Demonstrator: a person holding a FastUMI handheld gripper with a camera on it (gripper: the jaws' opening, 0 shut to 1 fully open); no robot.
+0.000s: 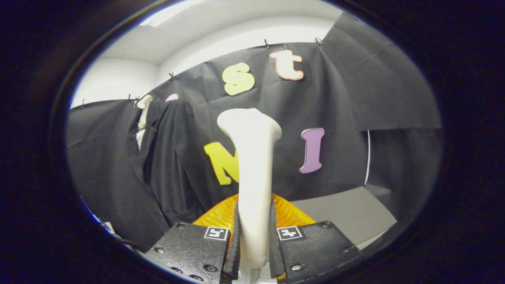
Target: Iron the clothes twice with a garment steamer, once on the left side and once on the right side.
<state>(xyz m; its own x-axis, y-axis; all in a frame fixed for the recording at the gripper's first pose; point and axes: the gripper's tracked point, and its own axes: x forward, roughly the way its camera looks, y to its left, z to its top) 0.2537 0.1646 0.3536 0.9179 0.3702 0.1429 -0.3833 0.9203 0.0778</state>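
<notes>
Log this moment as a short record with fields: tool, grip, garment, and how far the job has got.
tool: white garment steamer, upright, head at the top
grip: hand-held gripper shut on the steamer's handle, a finger pressing each side
garment: dark garment hanging on a hanger against the booth wall, beyond the fingers and to one side of the steamer
contact: steamer head apart from the garment
beneath: orange ribbed object behind the handle; grey tabletop
progress: steamer held, no pass under way
</notes>
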